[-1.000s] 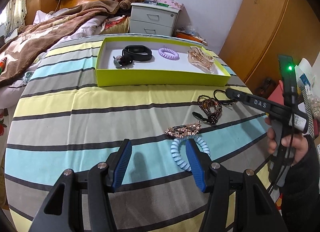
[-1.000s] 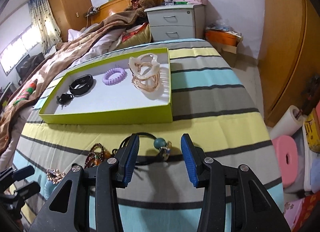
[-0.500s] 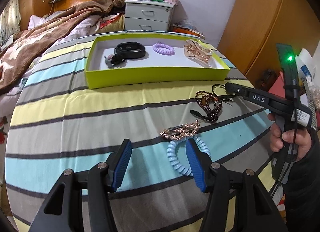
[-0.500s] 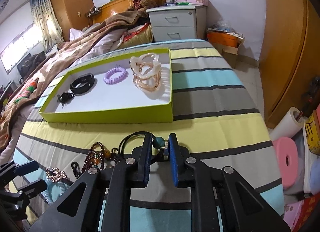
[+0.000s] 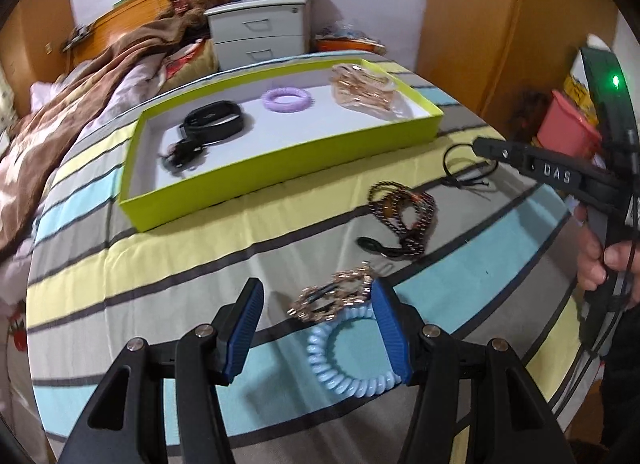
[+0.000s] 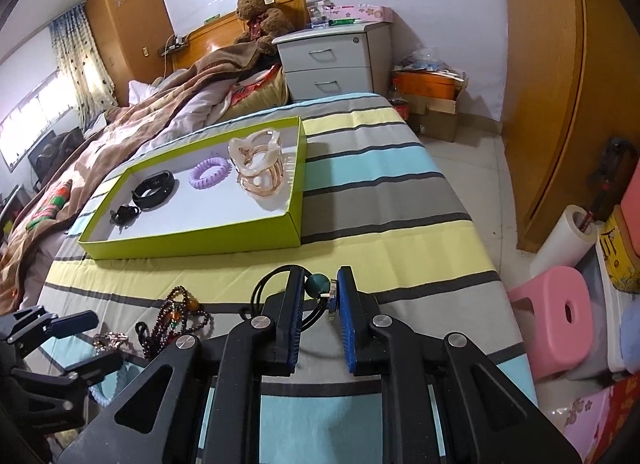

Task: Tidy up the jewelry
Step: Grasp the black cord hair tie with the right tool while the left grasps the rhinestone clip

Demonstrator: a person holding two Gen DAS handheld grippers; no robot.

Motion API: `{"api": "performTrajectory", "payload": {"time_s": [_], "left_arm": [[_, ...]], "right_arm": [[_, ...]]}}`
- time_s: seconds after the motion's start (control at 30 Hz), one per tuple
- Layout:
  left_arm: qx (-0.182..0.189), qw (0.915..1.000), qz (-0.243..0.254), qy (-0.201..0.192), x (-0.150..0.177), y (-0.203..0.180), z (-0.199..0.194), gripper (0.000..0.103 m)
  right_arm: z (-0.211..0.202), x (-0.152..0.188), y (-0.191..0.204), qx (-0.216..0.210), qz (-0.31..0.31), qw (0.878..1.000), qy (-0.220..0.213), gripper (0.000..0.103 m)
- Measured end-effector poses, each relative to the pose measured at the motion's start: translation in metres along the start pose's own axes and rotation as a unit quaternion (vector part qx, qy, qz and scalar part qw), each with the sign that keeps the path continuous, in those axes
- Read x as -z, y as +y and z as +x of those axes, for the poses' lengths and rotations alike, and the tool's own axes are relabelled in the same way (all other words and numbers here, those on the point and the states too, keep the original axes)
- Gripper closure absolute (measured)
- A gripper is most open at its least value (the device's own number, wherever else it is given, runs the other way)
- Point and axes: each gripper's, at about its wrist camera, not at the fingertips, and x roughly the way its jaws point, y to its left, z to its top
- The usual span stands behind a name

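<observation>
Left wrist view: the left gripper [image 5: 316, 328] hovers low over the striped bed [image 5: 160, 264] with its fingers [image 5: 244, 328] spread open around nothing; the light blue coil hair tie [image 5: 348, 364] lies partly between them, the rose-gold chain bracelet [image 5: 332, 296] just beyond. The dark beaded bracelet [image 5: 404, 216] lies nearer the green tray [image 5: 280, 156], which holds a black band [image 5: 214, 124], a purple coil tie [image 5: 286, 98] and a gold hair claw [image 5: 364, 90]

Right wrist view: the right gripper [image 6: 318, 328] has its fingers [image 6: 348, 328] closed on the black cord with a teal bead [image 6: 318, 286], just short of the tray [image 6: 192, 240]. The step in hand looks like picking this cord up; next it needs lifting clear, carrying over the tray wall and releasing on a bare patch of the white floor
</observation>
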Motion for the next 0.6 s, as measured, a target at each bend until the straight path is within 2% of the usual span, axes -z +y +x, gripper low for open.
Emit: {"api": "performTrajectory", "payload": {"time_s": [0.17, 0.53, 0.6], "left_arm": [[-0.012, 0.9998, 0.008, 0.015, -0.007, -0.004, 0.012, 0.044], [-0.019, 0.9997, -0.013, 0.013, -0.005, 0.007, 0.012, 0.044], [-0.017, 0.9997, -0.016, 0.010, -0.005, 0.008, 0.012, 0.048]], "right_arm": [[-0.001, 0.000, 0.003, -0.005, -0.002, 1.000, -0.002, 0.086], [0.000, 0.000, 0.005, -0.011, -0.006, 1.000, -0.003, 0.086], [0.000, 0.000, 0.005, -0.010, -0.005, 1.000, -0.003, 0.086]]}}
